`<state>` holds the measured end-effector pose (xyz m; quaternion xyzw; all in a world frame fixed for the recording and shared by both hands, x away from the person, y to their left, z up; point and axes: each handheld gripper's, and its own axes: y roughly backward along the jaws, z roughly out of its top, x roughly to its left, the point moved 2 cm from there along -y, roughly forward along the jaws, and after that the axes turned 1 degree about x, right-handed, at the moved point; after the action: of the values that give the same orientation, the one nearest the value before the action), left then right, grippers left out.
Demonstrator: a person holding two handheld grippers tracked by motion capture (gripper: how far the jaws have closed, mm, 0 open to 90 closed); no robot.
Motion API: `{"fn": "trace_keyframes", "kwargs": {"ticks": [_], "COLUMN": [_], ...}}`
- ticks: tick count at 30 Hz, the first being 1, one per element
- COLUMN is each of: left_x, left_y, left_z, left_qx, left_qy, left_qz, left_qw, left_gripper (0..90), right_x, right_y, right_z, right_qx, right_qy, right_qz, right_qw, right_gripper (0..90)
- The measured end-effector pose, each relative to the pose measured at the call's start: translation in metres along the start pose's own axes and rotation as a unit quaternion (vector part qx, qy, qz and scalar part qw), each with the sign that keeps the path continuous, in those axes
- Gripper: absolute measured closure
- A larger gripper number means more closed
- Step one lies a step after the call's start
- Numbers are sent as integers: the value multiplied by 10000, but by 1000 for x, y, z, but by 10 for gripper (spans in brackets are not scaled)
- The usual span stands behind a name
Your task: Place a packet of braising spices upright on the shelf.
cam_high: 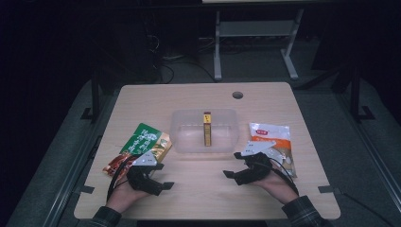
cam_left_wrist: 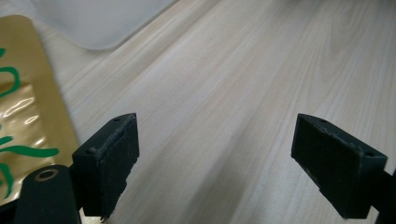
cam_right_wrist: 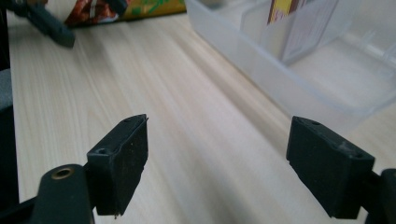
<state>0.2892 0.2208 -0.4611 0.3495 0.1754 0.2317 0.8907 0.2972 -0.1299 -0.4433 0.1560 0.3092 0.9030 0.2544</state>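
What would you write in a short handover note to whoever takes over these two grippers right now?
Left gripper: jaws open, holding nothing, beside the green pouch.
Right gripper: jaws open, holding nothing, beside the orange pouch.
Bin mid-table, with a yellow box standing upright inside.
Done: the box appears packed.
Left: probably both pouches, which lie on the table outside the bin.

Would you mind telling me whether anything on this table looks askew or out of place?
Nothing looks spilled or damaged. The green-and-gold packet lies skewed, and the yellow box stands on end inside the clear bin.
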Motion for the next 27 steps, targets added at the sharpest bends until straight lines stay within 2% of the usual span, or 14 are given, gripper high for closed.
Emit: {"fn": "trace_keyframes", "kwargs": {"ticks": [3,5,10,14,19,21,23,26,27], "left_x": [3,7,21,36,55,62,70,81,83], "left_y": [4,8,22,34,48,52,57,61,62], "left_z": [1,2,1,-3,-12,-17,-21,-29,-30], "left_qx": [-48,-24,-103,-195,-186,-207,-172,-161,-171], "left_qy": [2,-36,190,365,522,670,691,845,889], "left_qz": [112,232,614,896,1215,1300,1414,1550,1551], "left_qw": [9999,9997,9979,9951,9910,9890,9874,9842,9837], "left_gripper": [147,147,150,150,150,150,150,149,149], "right_x": [6,7,11,12,11,11,11,12,12], "right_y": [4,5,11,15,14,12,10,8,7], "right_z": [-10,-12,-21,-27,-28,-28,-28,-27,-27], "right_qx": [33,23,27,65,73,101,137,160,166], "right_qy": [-112,-89,-128,-225,-240,-231,-210,-182,-171], "right_qz": [34,26,-26,-12,14,36,54,97,105], "right_qw": [9999,10000,9999,9997,9997,9997,9997,9997,9997], "right_gripper": [206,206,206,206,204,204,203,201,201]}}
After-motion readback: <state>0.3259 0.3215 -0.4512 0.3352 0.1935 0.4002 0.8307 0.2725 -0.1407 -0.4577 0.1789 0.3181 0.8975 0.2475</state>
